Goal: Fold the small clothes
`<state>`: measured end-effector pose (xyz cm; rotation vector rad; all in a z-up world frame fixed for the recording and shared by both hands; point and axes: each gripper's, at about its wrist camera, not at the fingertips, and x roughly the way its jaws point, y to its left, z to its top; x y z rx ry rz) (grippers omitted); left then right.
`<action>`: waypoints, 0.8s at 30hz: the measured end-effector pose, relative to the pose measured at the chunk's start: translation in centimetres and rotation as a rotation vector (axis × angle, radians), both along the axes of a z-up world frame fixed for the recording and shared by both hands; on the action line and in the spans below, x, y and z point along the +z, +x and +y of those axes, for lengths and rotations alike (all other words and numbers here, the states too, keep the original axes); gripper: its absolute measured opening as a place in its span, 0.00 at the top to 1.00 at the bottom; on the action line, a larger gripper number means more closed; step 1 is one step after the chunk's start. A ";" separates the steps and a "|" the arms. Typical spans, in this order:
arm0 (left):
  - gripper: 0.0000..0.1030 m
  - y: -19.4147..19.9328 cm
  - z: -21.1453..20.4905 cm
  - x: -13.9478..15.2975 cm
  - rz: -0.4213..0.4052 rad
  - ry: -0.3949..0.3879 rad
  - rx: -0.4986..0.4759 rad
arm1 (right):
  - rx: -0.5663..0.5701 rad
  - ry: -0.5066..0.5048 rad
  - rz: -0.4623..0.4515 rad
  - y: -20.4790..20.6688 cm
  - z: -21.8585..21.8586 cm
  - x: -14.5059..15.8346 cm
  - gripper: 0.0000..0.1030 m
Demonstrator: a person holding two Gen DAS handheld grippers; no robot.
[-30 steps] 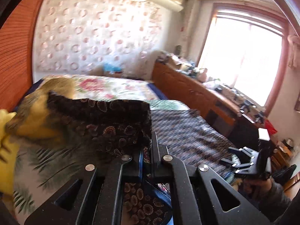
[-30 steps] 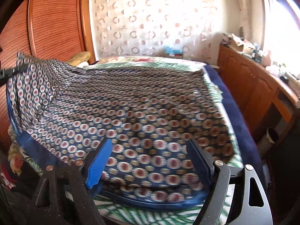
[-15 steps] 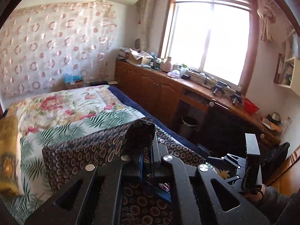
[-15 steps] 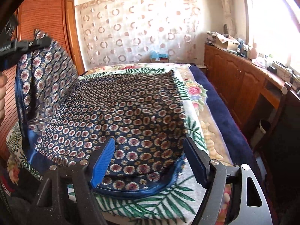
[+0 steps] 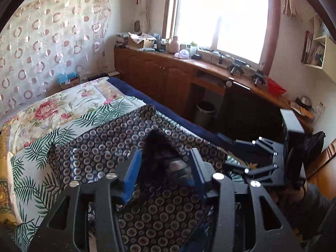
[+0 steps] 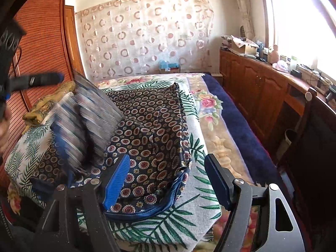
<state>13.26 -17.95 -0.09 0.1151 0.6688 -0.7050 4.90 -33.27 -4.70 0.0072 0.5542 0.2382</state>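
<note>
The left claw (image 5: 164, 173) is opening, its blue pads (image 5: 131, 175) parted, with a dark, blurred flap of the cloth (image 5: 126, 138) hanging between them (no pad appears to press on it). In the left wrist view the rest of the cloth spreads from the claw out toward 10 and 12 o'clock over the bed (image 5: 52, 109), its navy ground dotted with round medallions, and a peak of it rises at 12 o'clock just past the fingertips. At 3 o'clock in that view sits the right claw (image 5: 255, 153), held by a sleeved arm (image 5: 315, 205).

The right claw (image 6: 168, 180) stands wide, nothing gripped. The near hem of the cloth (image 6: 147, 130), edged in blue, lies beneath and between its fingers; the left pad (image 6: 116, 182) overlaps the cloth, while the right pad (image 6: 217, 181) is over the palm-leaf sheet (image 6: 189, 220) beside the hem. From there the cloth runs to 12 o'clock, folded into a rough rectangle. At 10 o'clock a motion-blurred flap of it stands up off the bed, and above that, at 9 to 10 o'clock, the left claw (image 6: 40, 79) shows as a dark blurred bar, clear of the flap. A wooden cabinet (image 6: 258, 90) lines the room at 2 o'clock.
</note>
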 end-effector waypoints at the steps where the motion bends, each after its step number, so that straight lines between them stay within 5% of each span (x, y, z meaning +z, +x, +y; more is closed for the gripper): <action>1: 0.41 -0.2 0.4 -0.1 -0.003 -0.003 0.006 | -0.002 0.001 0.000 0.3 0.1 0.1 0.27; 5: 0.34 -0.7 2.4 -0.3 -0.012 -0.017 0.059 | 0.008 0.002 -0.013 0.0 0.6 0.8 0.27; 24: 0.34 -3.0 16.1 -4.2 -0.002 -0.008 0.421 | 0.235 -0.067 -0.043 5.0 9.2 1.9 0.27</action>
